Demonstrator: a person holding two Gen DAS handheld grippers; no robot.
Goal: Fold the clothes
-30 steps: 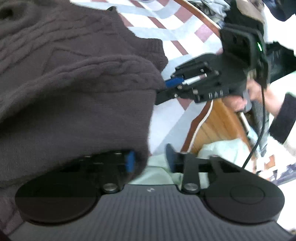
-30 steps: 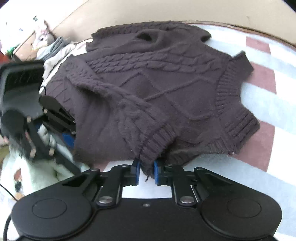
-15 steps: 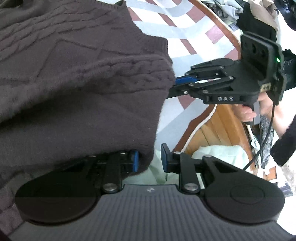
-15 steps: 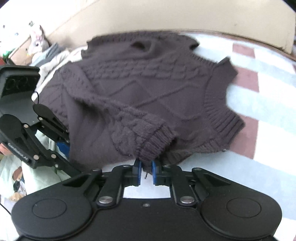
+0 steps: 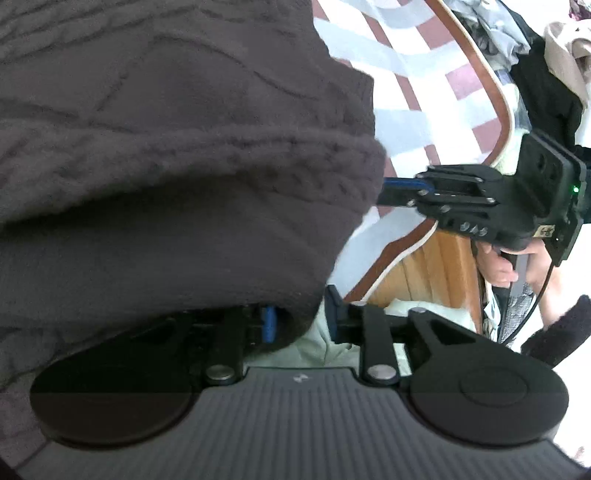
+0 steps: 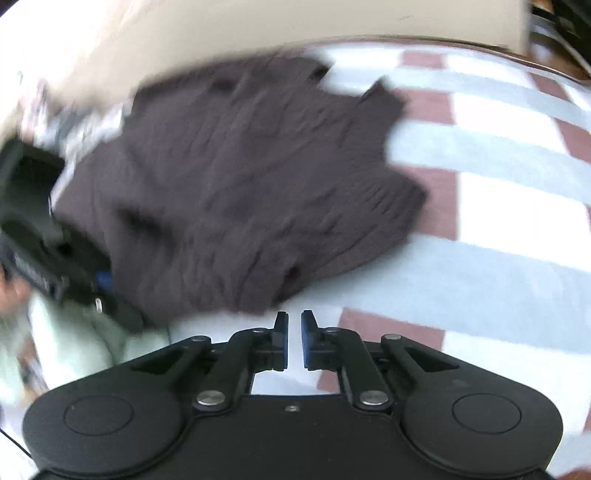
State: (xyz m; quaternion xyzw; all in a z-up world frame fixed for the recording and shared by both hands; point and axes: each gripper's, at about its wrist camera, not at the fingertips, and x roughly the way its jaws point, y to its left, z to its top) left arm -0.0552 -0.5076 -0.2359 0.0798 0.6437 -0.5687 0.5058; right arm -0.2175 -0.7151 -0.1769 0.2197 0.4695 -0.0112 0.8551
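Note:
A dark brown cable-knit sweater (image 6: 236, 192) lies on a checked red, white and pale-blue cloth (image 6: 509, 206). In the left wrist view the sweater (image 5: 166, 166) fills the left and middle. My left gripper (image 5: 299, 317) has its jaws apart, with a fold of the sweater's edge hanging between them against the left pad. My right gripper (image 6: 294, 339) has its jaws a narrow gap apart and empty, just in front of the sweater's near edge. It also shows in the left wrist view (image 5: 399, 192), beside the folded sleeve. The right wrist view is blurred by motion.
The table's brown rim (image 5: 495, 92) and a wooden side (image 5: 424, 273) run along the right in the left wrist view. Pale green fabric (image 5: 424, 314) lies below the edge. More clothes (image 5: 565, 48) are piled at the far right. A beige wall (image 6: 258, 33) stands behind the table.
My right gripper has let go of the sleeve cuff and pulled back from the sweater. The sleeve now lies folded over the sweater's body. My left gripper stays at the sweater's edge.

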